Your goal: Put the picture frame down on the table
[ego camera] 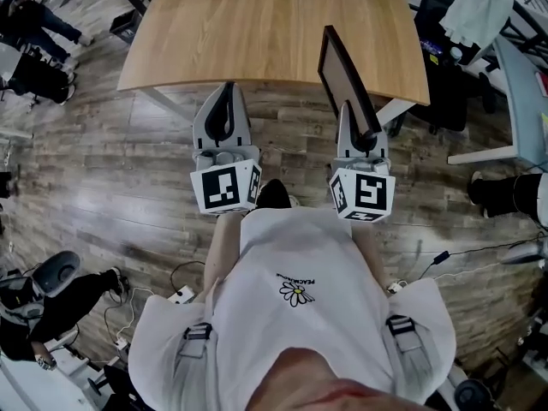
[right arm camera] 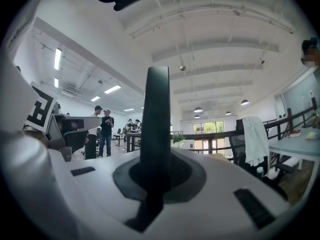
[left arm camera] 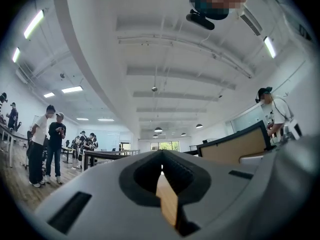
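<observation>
1. Right gripper (ego camera: 360, 137): jaws pinch one end of the picture frame (ego camera: 345, 77).
2. Picture frame: held edge-on, over the near right edge of the table (ego camera: 257, 32).
3. Left gripper (ego camera: 225, 103): jaws pressed together, nothing between them, at the table's near edge.

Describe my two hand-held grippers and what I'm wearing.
The left hand-held gripper and the right hand-held gripper both have light grey shells with black inner jaws, and each carries a cube of black-and-white square markers. You wear a white T-shirt with a small daisy print and grey buckled straps.
</observation>
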{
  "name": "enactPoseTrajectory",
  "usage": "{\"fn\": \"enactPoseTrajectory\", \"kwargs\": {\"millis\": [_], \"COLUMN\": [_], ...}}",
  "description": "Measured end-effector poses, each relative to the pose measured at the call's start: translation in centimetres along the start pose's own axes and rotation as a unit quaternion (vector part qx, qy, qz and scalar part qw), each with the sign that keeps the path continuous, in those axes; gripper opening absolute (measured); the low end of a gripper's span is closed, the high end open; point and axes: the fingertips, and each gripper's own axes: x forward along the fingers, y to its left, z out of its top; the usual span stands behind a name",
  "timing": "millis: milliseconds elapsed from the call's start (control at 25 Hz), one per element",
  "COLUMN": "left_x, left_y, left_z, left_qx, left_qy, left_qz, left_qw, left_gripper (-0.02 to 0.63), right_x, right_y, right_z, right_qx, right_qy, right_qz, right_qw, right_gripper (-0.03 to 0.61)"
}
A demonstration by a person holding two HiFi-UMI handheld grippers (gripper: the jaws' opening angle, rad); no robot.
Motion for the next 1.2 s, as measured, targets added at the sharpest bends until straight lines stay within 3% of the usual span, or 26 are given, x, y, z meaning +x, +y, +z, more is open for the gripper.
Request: {"fn": "enactPoseTrajectory", "kwargs": {"millis": [240,640,960,1200], "left_x": [0.3,3.3,7.6,12.1], "left_y": [-1.1,-0.7,0.4,4.1], "left_z": [-0.1,0.7,-1.1,-4.4], "left_qx": [0.014,0.008,-0.022,-0.030], "left_qy": [0.007,-0.022,-0.033,-0.023], "left_qz": [0.016,-0.016,-0.042,-0.034], "left_qw": [0.9998,0.9996,0.9983,0.9987], "left_gripper": [0.015,0.017,0.017,0.017], "right_x": [-1.3,-0.8,2.9,8.2], "right_y": [-1.5,-2.9,-3.4,-2.6], "right_z": [-0.6,-0.3,-1.2,-2.7], "right_qx": [0.021,0.018,-0.004,-0.007], "right_qy": [0.005,-0.011,0.001,0.008], "right_qz": [0.008,-0.036,-0.054,-0.056], "right_qw": [1.000,0.999,0.999,0.998], "right_gripper": [0.017,0.017,0.017,0.017]}}
